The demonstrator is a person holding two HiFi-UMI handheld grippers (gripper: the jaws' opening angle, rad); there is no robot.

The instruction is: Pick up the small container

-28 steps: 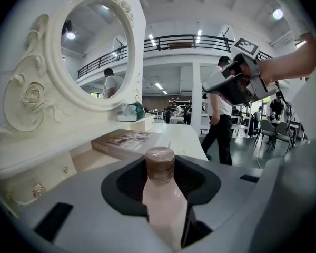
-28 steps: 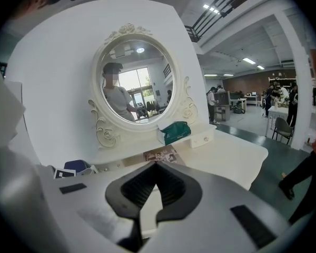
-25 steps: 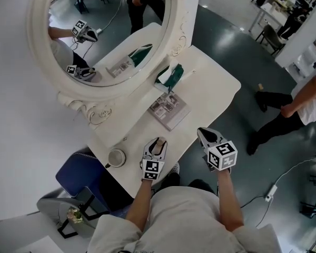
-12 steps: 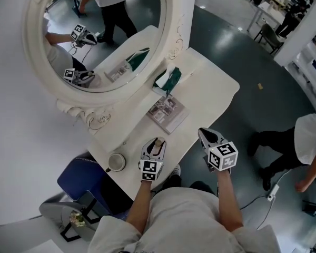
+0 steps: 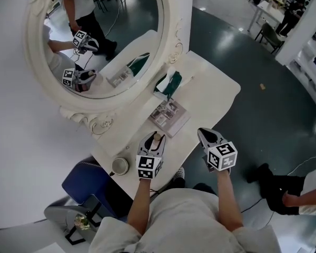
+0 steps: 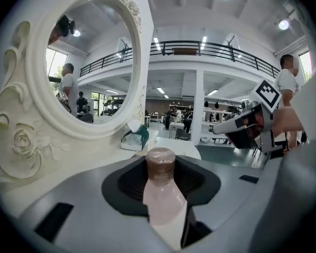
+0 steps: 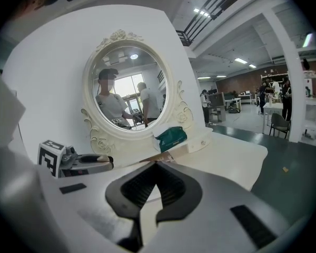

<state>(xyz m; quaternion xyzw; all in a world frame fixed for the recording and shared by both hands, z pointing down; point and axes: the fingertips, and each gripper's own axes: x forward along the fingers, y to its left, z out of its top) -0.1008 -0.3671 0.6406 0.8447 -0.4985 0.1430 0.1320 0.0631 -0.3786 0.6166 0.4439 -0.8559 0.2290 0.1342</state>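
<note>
A: At the near table edge, what's the left gripper [image 5: 154, 140] doing?
B: Clamped on the container [image 6: 162, 194]. Pink body, brown cap up at the jaw tips.
A: Off the table [image 5: 213, 88]?
B: The base is hidden, but it looks held above the top, not resting. I'd call the pick made.
A: Right gripper [image 7: 157, 166]?
B: Beside the left one, out past the table edge over the floor. Jaws together, nothing in them. Looks idle.
A: Anything left to do?
B: Little, by my read. Keep the grip and carry it clear. It's a smooth, tapered bottle, so it could slip if the squeeze eases.
A: Rest of the top?
B: Cup [image 5: 119, 166] near the left gripper, not touching it. Further on there's a booklet [image 5: 169, 116], then a green pack [image 5: 170, 81] by the mirror [image 5: 110, 36] base.
A: Beyond that?
B: Open floor, with a person [image 5: 292, 199] well off to the right.
</note>
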